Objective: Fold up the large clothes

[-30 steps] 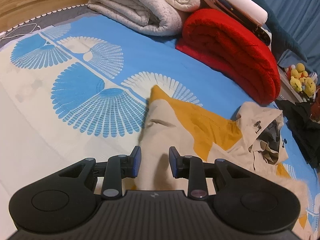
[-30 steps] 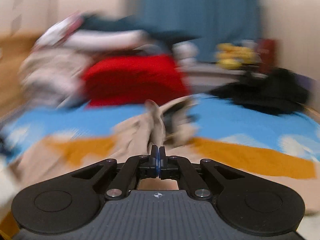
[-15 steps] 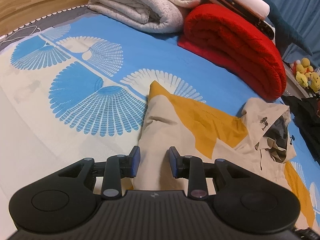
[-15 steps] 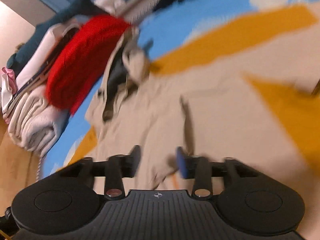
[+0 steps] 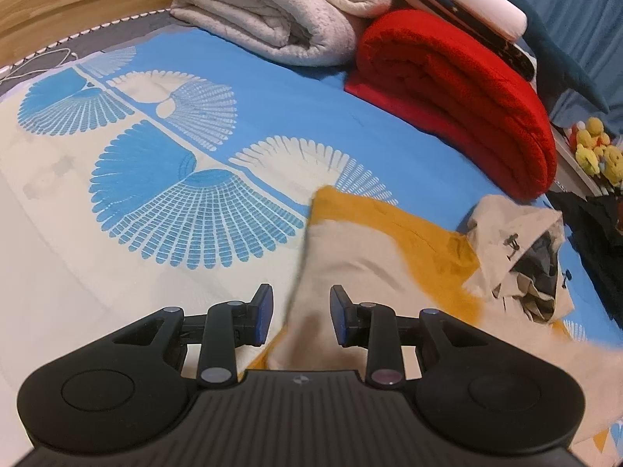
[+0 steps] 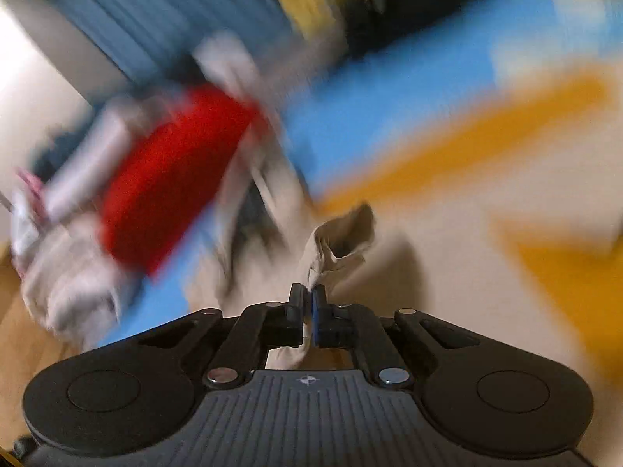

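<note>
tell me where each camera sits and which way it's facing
Left wrist: sits on the left tool, angled down across the blue fan-print bedspread at the beige and mustard hooded jacket; only its own open fingers show.
Right wrist: sits on the right tool, rolled and badly blurred, looking over the jacket; its fingers pinch a beige fold.
Shared: the jacket and the folded red fleece blanket, plus the bedspread.
</note>
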A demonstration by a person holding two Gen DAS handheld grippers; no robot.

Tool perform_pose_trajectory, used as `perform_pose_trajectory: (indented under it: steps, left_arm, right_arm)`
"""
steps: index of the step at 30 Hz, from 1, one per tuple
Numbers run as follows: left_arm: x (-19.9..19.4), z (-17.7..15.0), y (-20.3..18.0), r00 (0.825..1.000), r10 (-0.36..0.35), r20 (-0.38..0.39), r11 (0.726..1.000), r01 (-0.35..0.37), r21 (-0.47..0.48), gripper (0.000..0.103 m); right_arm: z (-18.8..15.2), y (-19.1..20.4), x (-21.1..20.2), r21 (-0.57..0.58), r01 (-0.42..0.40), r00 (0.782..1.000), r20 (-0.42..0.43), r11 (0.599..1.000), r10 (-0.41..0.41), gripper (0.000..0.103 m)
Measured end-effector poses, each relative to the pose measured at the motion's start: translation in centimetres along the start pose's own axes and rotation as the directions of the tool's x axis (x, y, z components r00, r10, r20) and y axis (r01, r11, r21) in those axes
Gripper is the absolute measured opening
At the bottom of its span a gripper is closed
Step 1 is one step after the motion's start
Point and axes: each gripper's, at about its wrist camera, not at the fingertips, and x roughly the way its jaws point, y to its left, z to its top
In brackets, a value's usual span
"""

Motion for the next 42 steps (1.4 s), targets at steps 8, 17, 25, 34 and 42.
perform_pose_trajectory:
  steps: [8,17,25,34,42]
  left_arm:
    - [1.7,-2.1,-1.7,0.991,-0.069,-0.111,0.996,0.075,0.049,0.037]
    - [2.9,-3.3,-1.8,0.981,-0.087,-0.174,0.995,0.096,0.039,0.037]
    - [4.2,-4.9,-2.9,0.953,-0.156,-0.260,0.987,0.163,0.006,0.037]
    - [4.8,-6.0,-3.2,0.943,-0.129,-0.306,0.990,0.141,0.017,0.038]
    - [5.2,-6.9,-4.3,0.940,-0.109,-0.323,0.990,0.134,0.055,0.041]
  right_arm:
    - [3.1,-4.7,-0.4,0.078,0.317,0.946,0.041,0.945,-0.321,0.004]
    - [2.9,-6.0,0.2,0.118,0.427,0.903,-0.002,0.896,-0.430,0.013]
    - [3.3,-6.6,-0.5,0.165,0.354,0.928,0.057,0.920,-0.367,0.014]
    - [0.4,-9.0,3.8,0.227,0.368,0.910,-0.286,0.902,-0.300,0.020]
    - [2.3,-7.1,2.4,0.128,0.348,0.925,-0.207,0.929,-0.318,0.022]
